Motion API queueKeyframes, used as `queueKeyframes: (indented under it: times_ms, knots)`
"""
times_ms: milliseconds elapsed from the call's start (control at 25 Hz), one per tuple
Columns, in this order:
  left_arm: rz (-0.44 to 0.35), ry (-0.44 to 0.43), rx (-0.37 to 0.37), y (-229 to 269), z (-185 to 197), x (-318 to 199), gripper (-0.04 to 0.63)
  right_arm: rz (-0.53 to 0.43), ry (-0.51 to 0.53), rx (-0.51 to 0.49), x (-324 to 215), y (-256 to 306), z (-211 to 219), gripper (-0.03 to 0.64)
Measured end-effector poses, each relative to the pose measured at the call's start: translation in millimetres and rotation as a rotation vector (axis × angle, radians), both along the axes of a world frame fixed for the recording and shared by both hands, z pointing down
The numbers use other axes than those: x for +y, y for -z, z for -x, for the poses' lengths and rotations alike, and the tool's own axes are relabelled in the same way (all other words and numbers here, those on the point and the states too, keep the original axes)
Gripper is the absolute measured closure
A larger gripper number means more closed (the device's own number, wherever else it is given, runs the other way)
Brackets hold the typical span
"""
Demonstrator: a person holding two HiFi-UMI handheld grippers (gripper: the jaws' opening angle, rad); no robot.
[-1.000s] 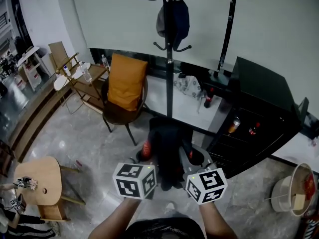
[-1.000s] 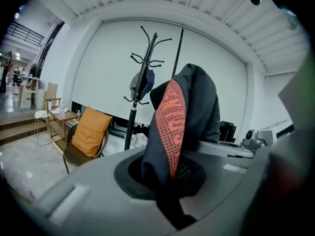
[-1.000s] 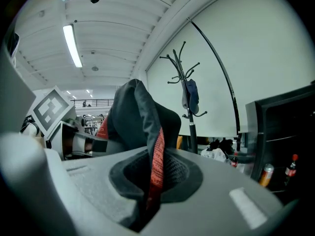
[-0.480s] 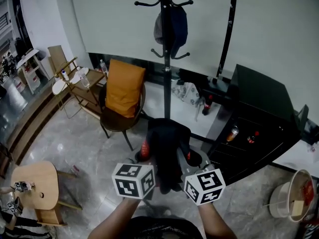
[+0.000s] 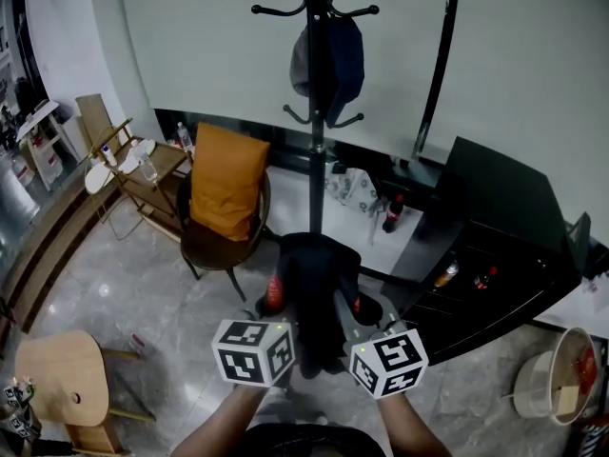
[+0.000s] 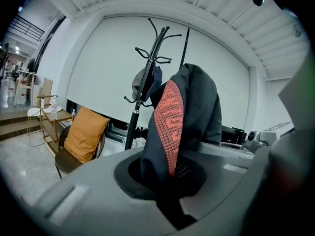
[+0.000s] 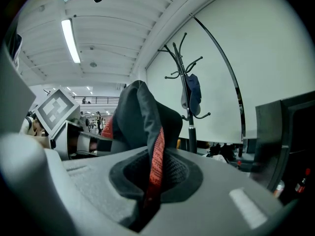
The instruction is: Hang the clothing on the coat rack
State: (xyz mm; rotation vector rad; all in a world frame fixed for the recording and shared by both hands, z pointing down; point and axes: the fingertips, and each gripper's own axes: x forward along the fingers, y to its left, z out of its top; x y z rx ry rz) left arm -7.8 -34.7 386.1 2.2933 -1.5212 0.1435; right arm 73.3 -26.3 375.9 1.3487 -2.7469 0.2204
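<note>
A dark garment with red trim (image 5: 316, 288) hangs bunched between my two grippers, held up in front of me. My left gripper (image 5: 276, 303) is shut on its left part (image 6: 170, 127), and my right gripper (image 5: 354, 307) is shut on its right part (image 7: 147, 146). The black coat rack (image 5: 316, 112) stands straight ahead on the floor, a grey-and-navy cap (image 5: 328, 55) hanging on one of its lower hooks. Its upper hooks (image 5: 276, 8) are bare. The rack also shows in the left gripper view (image 6: 147, 68) and in the right gripper view (image 7: 187, 82).
A chair with an orange cushion (image 5: 224, 184) stands left of the rack. A black cabinet (image 5: 490, 231) with bottles sits to the right, a wooden side table (image 5: 138, 165) far left, a round stool (image 5: 62, 379) at lower left, a white bin (image 5: 561, 369) at lower right.
The garment and both grippers have risen a little and come nearer the rack; the rack and chair have shifted down and left in the head view. Both grips are unchanged.
</note>
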Motion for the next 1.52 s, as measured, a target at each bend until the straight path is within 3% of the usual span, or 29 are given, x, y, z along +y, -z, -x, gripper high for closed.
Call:
queueKeyframes:
  times_ms: [520,960,1520]
  knots:
    - [0.003,-0.070,0.011,0,42,-85,0.577,0.014,-0.064,0.008,-86,-1,45,0.591]
    - [-0.004,-0.150,0.025,4,77,-134,0.577,0.004,-0.146,0.027,-127,4,79,0.592]
    - [-0.018,-0.229,0.034,10,79,-172,0.577,-0.013,-0.227,0.037,-158,11,80,0.592]
